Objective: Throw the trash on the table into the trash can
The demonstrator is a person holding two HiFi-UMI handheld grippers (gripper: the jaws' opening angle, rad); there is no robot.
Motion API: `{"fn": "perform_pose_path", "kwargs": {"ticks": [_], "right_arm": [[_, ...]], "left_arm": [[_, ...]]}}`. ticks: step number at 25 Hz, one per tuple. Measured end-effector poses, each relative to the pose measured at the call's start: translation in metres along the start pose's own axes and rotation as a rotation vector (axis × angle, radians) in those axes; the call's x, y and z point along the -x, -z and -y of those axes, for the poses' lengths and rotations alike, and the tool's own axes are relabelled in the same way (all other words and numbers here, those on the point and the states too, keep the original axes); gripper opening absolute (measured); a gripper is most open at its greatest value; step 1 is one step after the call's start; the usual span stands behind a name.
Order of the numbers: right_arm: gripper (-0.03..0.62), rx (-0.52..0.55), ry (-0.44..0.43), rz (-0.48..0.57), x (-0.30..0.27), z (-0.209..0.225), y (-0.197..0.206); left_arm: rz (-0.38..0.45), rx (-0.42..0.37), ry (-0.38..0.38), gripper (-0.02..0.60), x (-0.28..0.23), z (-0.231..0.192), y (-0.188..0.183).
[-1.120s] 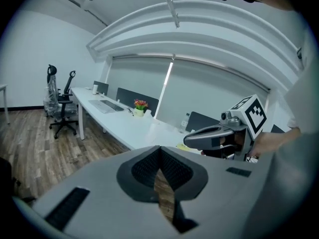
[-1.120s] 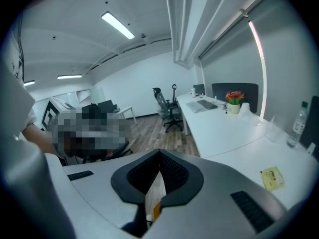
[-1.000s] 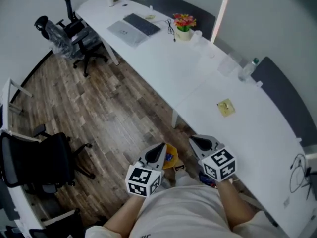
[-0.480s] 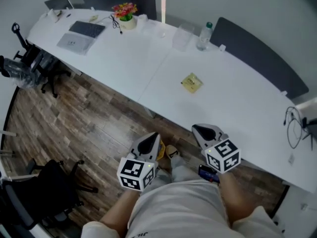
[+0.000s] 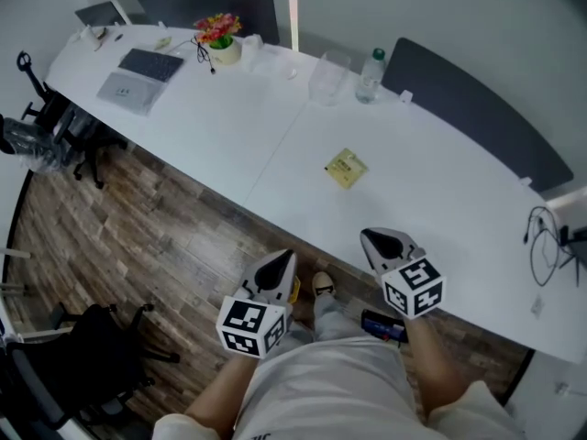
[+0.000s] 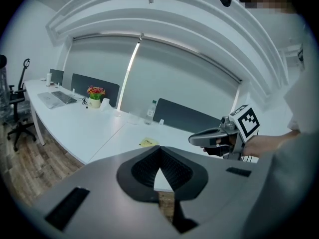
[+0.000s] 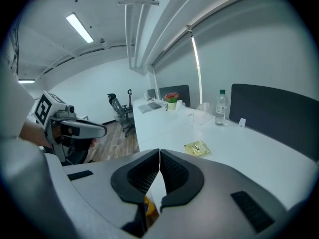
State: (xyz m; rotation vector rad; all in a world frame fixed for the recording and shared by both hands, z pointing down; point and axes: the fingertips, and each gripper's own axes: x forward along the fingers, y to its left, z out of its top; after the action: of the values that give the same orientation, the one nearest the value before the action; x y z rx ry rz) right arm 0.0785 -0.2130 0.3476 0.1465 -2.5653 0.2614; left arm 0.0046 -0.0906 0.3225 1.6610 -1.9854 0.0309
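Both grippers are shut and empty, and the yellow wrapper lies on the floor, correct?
No. The yellow wrapper lies on the white table, not the floor, as the head view shows. The left gripper and right gripper are shut and empty.

Print on the yellow wrapper (image 5: 346,168) is too small for me to read; the tabletop (image 5: 477,236) runs off my head view's right edge.
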Motion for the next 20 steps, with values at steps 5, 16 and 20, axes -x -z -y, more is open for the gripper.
{"fn": "perform_pose_path", "kwargs": {"ticks": [5,16,20], "right_arm": [[0.034,0.026,0.049,0.003,-0.023,0.041,-0.010],[0.161,0.078,0.008,-0.082,-0.086,0.096,-0.009],[0.193,0.091,0.006,-0.109,-0.111,0.112,-0.001]], "left_arm": [[0.007,0.021,-0.023,0.000,-0.027,-0.007,-0.012],[0.008,0.034,-0.060,0.001,-0.077,-0.023,-0.033],[-0.007,0.045,-0.088,0.000,-0.083,-0.033,-0.031]]}}
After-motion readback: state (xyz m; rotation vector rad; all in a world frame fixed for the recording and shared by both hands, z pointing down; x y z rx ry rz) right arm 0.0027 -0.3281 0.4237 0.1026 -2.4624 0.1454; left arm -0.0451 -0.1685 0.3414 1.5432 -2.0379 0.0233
